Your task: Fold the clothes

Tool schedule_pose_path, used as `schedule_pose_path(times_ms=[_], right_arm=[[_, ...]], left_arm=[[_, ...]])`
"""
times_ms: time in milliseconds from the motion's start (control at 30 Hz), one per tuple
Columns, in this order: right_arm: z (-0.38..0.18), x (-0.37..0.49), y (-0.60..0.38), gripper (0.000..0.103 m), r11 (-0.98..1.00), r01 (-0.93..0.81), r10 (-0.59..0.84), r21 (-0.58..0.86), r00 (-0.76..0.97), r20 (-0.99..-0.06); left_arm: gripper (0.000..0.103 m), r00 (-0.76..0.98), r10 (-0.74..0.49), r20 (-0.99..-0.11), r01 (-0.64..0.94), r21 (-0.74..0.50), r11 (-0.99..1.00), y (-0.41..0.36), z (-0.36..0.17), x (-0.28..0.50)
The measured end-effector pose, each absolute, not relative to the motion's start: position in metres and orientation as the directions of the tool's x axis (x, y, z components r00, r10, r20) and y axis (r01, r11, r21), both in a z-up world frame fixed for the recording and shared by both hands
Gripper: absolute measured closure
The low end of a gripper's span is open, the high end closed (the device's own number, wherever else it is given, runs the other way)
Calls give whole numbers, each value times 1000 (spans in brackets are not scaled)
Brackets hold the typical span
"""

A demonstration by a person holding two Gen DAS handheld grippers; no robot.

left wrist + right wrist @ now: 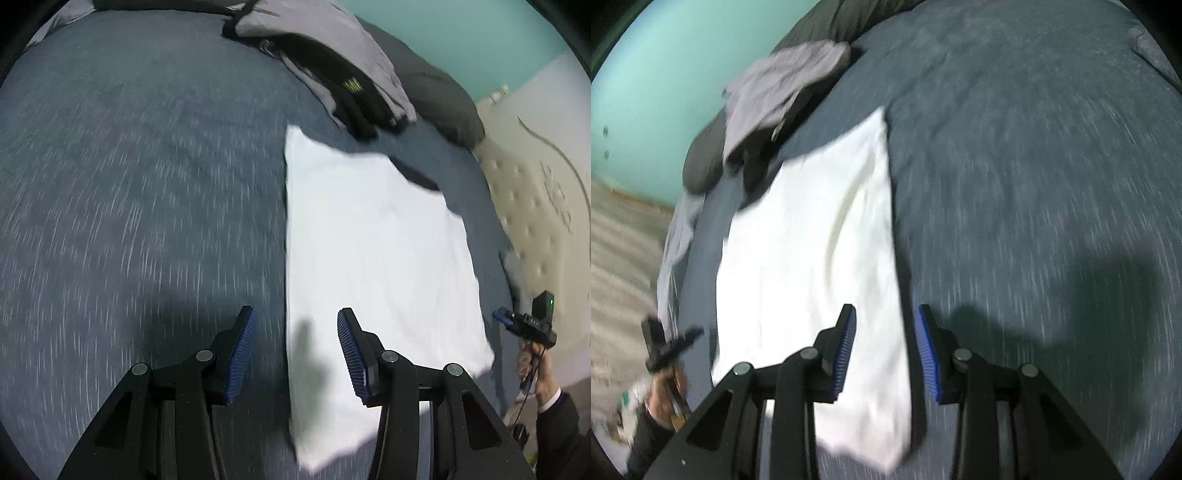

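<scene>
A white garment (369,258) lies flat as a folded rectangle on the blue-grey bed cover (129,184). My left gripper (295,350) hovers open over the garment's left edge, with nothing between its blue pads. In the right wrist view the same white garment (812,240) runs up the middle, and my right gripper (886,347) is open above its right edge, not gripping it. Each view shows the other gripper at the picture's edge, held in a hand: the right gripper (498,315) and the left gripper (696,332), both off the cloth. Both pictures are motion-blurred.
A pile of grey and black clothes (332,74) (775,92) lies beyond the garment's far end. A dark pillow (436,96) (701,162) rests by the teal wall (480,37). A cream tufted surface (535,206) lies beyond the bed's edge. Wide bare bed cover (1034,184) stretches beside the garment.
</scene>
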State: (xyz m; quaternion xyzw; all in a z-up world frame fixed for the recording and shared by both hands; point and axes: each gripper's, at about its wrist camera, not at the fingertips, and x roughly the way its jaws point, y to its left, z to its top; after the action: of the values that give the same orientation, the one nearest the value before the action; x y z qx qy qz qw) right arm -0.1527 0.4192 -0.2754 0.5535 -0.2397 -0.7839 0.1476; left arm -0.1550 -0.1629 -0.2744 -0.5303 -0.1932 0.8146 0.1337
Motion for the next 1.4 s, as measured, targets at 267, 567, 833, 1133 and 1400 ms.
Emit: schedule_pose_path(times_ms=[267,567,833,1133,1400], right_arm=[[-286,-82,413,70,-844,-10,-519,537,-243,-820],[-297,-69,400,70,-871,46,-486,489,-223,-845],[-294,-67,390,99,-882,145,-471,449,-228,-852],[-272,-63,407,102,-898,214,-430,385,-234,-872],[-282,-72,412,102,-907,228,-403,354,-229,-886]], left_arm=[[54,-324,450,-832,-60,-457,-887,-150,-272,-105],[54,-279,428,-860,-89,-421,-903,-148,-276,-79],[59,-235,436,-869,-109,-422,-900,-142,-290,-71],[103,-206,442,-873,-109,-429,-897,-141,-304,-69],[103,-235,454,-859,-88,-446,-891,-149,-298,-67]])
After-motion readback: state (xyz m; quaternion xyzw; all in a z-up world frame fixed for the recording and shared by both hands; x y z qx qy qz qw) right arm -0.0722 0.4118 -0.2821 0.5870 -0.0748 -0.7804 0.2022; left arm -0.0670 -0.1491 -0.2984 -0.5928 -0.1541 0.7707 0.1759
